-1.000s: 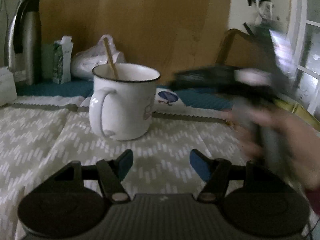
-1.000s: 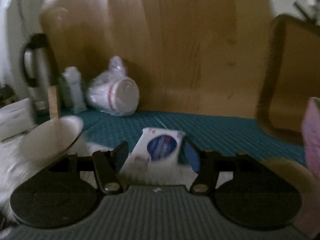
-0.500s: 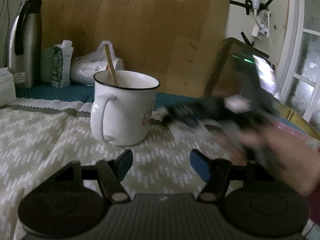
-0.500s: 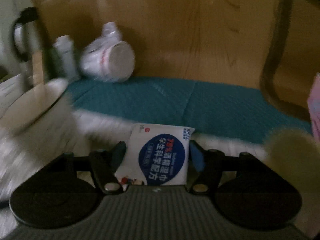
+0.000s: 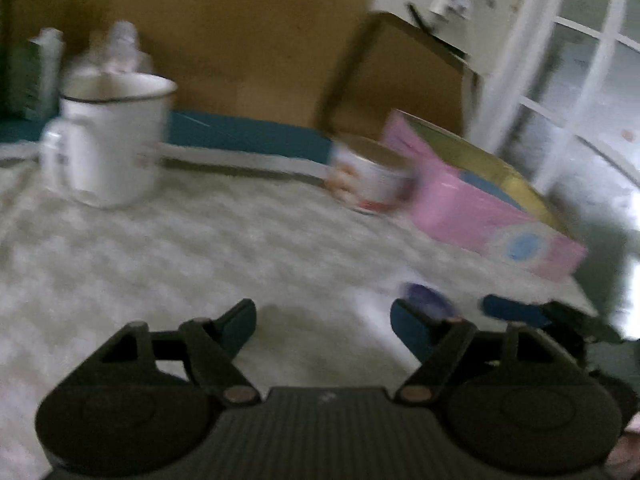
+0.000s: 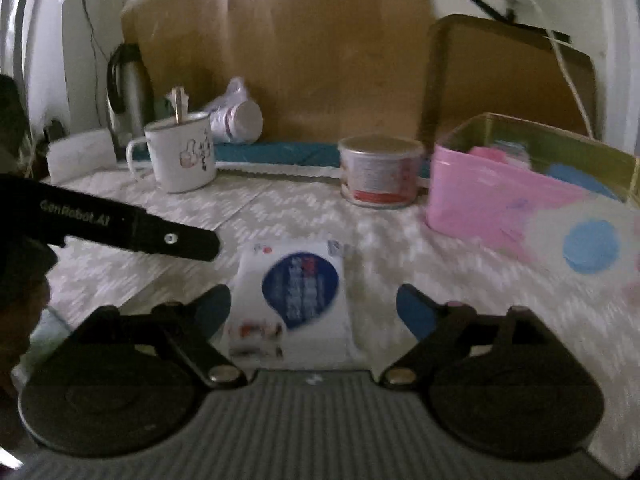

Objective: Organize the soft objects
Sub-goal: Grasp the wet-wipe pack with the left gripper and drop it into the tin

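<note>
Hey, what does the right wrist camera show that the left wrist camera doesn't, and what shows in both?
Only the right wrist view: the wipes packet lying whole between the open right tongs, the metal flask, the mug's thumbs-up drawing. Only the left wrist view: the window frame and the open left tongs. Both: white mug, round tin, pink box, patterned cloth.
</note>
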Action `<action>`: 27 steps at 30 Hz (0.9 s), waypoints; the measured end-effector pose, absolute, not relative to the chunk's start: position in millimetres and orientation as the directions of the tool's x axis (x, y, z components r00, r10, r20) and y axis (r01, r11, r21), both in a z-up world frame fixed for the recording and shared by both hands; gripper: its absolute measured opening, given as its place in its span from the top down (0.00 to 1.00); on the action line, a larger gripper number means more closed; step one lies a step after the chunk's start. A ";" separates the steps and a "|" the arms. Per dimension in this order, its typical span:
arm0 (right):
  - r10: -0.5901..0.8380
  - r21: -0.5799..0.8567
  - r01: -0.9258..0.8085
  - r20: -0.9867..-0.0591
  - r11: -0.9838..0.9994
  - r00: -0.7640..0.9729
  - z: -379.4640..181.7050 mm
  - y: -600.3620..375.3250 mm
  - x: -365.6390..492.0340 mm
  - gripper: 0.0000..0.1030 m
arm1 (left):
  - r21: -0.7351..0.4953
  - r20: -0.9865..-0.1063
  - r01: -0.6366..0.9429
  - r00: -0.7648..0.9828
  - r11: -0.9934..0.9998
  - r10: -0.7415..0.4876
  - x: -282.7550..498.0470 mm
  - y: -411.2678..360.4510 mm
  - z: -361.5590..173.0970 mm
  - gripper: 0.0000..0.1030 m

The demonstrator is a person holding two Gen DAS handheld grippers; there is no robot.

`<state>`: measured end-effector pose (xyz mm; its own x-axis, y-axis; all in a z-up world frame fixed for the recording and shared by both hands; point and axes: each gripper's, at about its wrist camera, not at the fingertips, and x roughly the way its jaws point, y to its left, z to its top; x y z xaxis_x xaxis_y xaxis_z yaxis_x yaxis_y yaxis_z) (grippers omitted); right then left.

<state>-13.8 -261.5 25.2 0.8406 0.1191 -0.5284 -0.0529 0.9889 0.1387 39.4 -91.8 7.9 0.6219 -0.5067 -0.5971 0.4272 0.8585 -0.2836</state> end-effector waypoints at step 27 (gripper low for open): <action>-0.164 0.078 0.191 -0.271 0.978 0.949 56.8 -364.7 -11.8 0.32 | -0.198 -0.558 0.716 0.479 0.669 -0.677 53.0 -292.6 85.4 0.38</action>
